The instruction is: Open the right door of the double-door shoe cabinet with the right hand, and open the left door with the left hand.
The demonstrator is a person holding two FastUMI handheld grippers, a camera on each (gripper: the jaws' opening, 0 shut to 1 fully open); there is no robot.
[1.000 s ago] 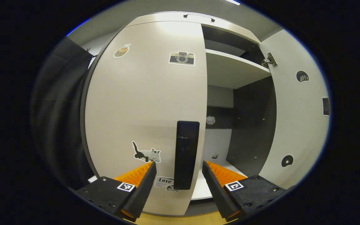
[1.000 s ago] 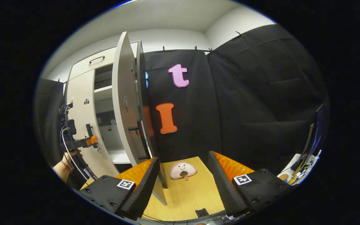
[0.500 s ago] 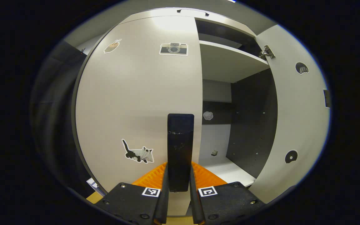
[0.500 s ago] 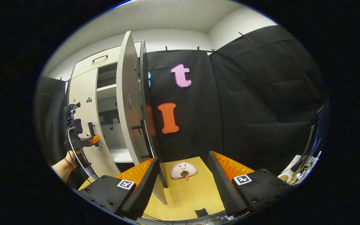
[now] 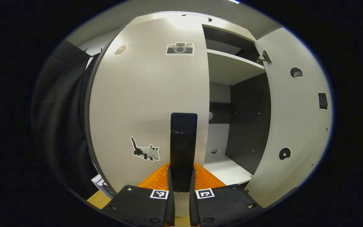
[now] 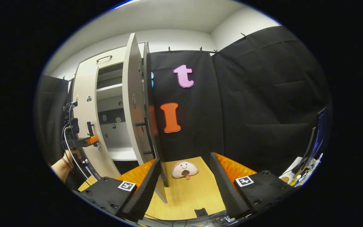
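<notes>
The pale left door (image 5: 150,94) of the shoe cabinet carries several stickers and a black vertical handle (image 5: 183,142). My left gripper (image 5: 181,171) is shut on the lower part of that handle, one finger on each side. The right door (image 5: 295,110) stands wide open, showing a white shelf (image 5: 232,66) and a dark inner wall. In the right gripper view, my right gripper (image 6: 184,157) is open and holds nothing, a little in front of the right door (image 6: 134,104), which is seen edge-on. Farther left, a hand holds the left gripper (image 6: 80,140) against the left door (image 6: 85,119).
A round plush toy (image 6: 184,169) with a face lies on the wooden floor (image 6: 194,195) beyond my right fingers. Black cloth walls the booth behind and to the right. Cables and small objects (image 6: 304,170) sit at the far right edge.
My left gripper has closed from open onto the left door's handle. The left door looks slightly swung out. The right gripper stays open and has hardly moved.
</notes>
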